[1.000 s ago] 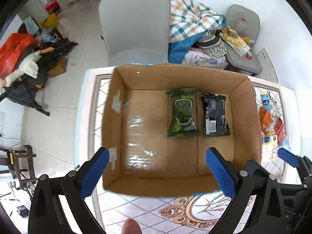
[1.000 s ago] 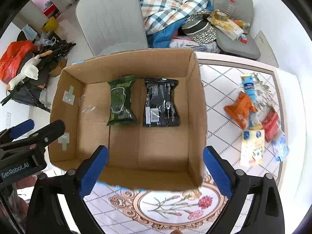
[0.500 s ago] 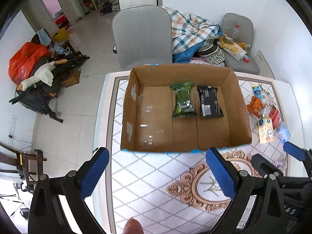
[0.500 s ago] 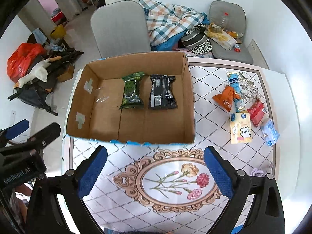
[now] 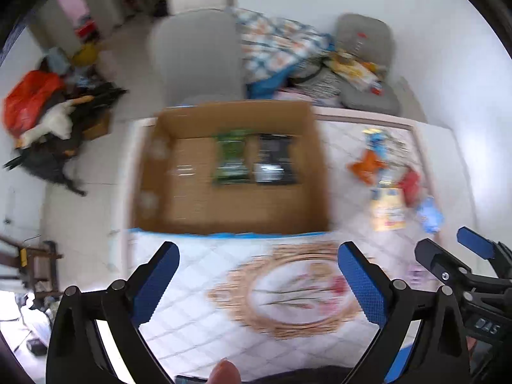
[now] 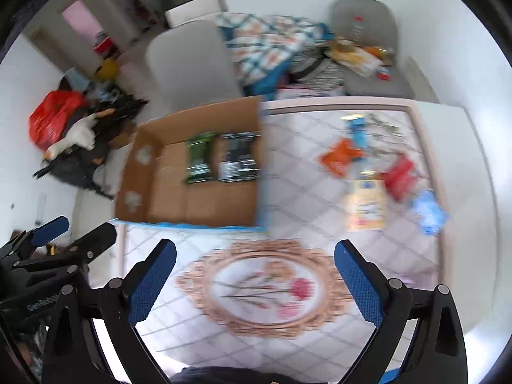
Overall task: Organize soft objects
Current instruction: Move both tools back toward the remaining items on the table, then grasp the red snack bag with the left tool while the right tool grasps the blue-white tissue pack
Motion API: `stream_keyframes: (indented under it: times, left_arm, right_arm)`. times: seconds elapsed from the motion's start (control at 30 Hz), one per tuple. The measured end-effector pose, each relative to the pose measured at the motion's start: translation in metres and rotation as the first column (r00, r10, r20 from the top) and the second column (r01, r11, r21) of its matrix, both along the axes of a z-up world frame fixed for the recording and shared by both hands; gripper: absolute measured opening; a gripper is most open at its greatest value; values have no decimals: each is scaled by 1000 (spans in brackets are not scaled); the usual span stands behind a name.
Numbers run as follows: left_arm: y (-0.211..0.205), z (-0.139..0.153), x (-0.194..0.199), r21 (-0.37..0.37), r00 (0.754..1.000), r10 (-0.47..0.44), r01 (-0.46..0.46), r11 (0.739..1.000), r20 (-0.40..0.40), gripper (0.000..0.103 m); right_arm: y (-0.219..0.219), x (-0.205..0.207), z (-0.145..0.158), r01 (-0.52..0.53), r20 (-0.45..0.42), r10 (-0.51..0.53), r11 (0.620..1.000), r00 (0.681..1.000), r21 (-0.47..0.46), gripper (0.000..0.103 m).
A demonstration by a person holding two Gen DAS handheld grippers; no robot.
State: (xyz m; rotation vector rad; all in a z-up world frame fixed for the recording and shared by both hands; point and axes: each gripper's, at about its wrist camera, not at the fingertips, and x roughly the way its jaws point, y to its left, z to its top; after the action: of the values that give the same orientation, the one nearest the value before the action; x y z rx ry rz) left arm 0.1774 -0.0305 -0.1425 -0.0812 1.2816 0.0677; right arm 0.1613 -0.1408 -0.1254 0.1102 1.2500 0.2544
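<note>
An open cardboard box stands at the far left of the patterned table. A green pack and a black pack lie side by side inside it. Several loose soft packs lie to the right of the box: orange, red, yellow, light blue. My left gripper is open and empty above the table's near part. My right gripper is open and empty there too, to the right of the left one.
The table has a floral oval motif in the middle. A grey chair stands behind the box. A plaid blanket and clutter lie on seats beyond the far edge. Bags and a plush toy lie on the floor left.
Both grippers have pulled back and up from the box, and both views have swung right. The box looks smaller and the loose packs are further into view. Both stay open.
</note>
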Motion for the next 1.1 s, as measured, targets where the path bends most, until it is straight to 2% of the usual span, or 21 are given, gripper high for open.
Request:
stream_keyframes:
  times: [0.13,0.23,0.33,0.5,0.67,0.73,0.77,0.8,0.83,0.87,0.93,1.0,1.07,1.1]
  left_arm:
    - [-95,-43,48,-62,988,-138,134,989,-64,101]
    - [-147,-90,85,-109,972,-191,177,978,-137,101]
    - [-183,-137,121,-149,950,-220,190,970,-223,101]
    - [-235,-204,155,-198,892,-265,204,959,-367,101]
    - [-260,-248,159,-160,844,-269,219,963,-464,101]
    - [-262,-258,158,-151,834,-263,216,965,-486,101]
    - [-263,-263,158,-139,831,-253,212,967,-495,101]
    - [-263,-266,157,-126,831,-245,210,969,-499,101]
    - [-262,-268,157,-109,835,-235,208,972,-498,101]
    - [-261,-268,156,-89,842,-223,206,974,-492,101]
    - [-258,-261,156,-47,857,-210,213,976,-471,101]
    - [-256,-247,157,-4,874,-203,224,975,-442,101]
    - [-256,-229,159,26,890,-207,237,971,-405,101]
    - [-259,-218,160,42,901,-215,249,968,-377,101]
  right_arm:
    - [-94,21,-25,97,-22,-99,991,995,-95,101]
    - [-167,43,-56,162,-40,-171,972,984,-171,101]
    - [-228,70,-100,160,-78,-184,956,980,-244,101]
    - [-281,107,-176,114,-223,-171,962,960,-247,101]
    - [-296,132,-236,29,-306,-103,971,947,-236,100]
    - [-295,135,-248,-11,-327,-61,977,943,-213,97]
    - [-293,137,-258,-40,-357,-33,980,933,-195,97]
    - [-292,138,-264,-50,-373,-27,980,928,-194,90]
    - [-292,139,-269,-56,-388,-26,978,921,-198,76]
    - [-293,139,-276,-55,-413,-35,978,910,-203,72]
    - [-300,139,-280,0,-438,-82,983,895,-185,68]
    - [-313,137,-280,107,-482,-170,982,859,-156,62]
    - [-326,134,-277,201,-502,-233,972,833,-119,61]
    - [-330,134,-274,228,-490,-248,968,836,-101,62]
